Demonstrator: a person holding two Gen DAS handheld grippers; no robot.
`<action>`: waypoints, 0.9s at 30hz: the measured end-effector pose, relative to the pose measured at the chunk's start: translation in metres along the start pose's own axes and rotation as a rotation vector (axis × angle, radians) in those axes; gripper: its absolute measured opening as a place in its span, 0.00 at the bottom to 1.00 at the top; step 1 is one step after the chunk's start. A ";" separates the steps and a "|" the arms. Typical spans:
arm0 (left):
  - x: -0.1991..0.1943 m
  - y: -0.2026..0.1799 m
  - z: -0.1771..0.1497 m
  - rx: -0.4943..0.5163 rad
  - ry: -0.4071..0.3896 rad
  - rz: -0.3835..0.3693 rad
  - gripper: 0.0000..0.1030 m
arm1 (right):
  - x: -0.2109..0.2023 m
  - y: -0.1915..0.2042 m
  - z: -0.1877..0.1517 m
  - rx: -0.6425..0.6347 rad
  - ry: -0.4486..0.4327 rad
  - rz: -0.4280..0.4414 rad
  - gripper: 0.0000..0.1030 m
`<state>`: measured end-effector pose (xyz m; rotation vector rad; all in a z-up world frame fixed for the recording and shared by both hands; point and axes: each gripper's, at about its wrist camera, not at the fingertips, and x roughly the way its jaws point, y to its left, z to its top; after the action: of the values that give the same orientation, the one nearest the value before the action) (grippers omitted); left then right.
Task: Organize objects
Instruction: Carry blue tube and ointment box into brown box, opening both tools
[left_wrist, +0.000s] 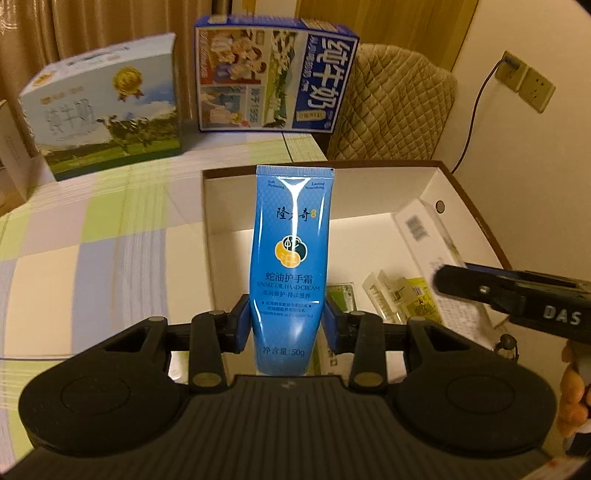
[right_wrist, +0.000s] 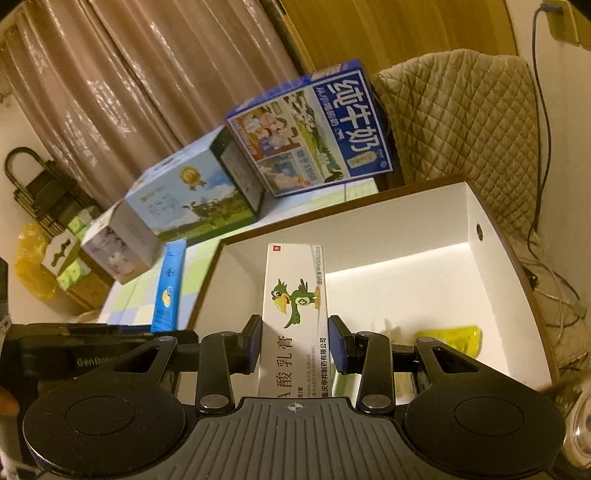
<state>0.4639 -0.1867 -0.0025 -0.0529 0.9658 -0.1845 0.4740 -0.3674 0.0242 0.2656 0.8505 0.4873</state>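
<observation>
My left gripper is shut on a blue hand cream tube, held upright over the near left edge of an open white cardboard box. My right gripper is shut on a white ointment carton with a green parrot, held over the same box. The right gripper shows at the right of the left wrist view, with its carton. The blue tube also shows in the right wrist view. Small packets and a yellow packet lie in the box.
The box sits on a table with a checked cloth. Two milk cartons stand at the table's back. A quilted chair is behind the box. A cable hangs from a wall socket.
</observation>
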 end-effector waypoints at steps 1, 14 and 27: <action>0.009 -0.003 0.004 -0.007 0.017 0.002 0.33 | 0.007 -0.003 0.003 -0.001 0.010 -0.004 0.34; 0.090 -0.012 0.032 -0.080 0.144 0.038 0.33 | 0.071 -0.036 0.023 0.039 0.108 -0.059 0.34; 0.107 -0.018 0.045 -0.065 0.142 0.028 0.43 | 0.091 -0.049 0.034 0.080 0.108 -0.043 0.34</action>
<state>0.5575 -0.2253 -0.0617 -0.0870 1.1132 -0.1322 0.5658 -0.3638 -0.0331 0.2961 0.9803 0.4306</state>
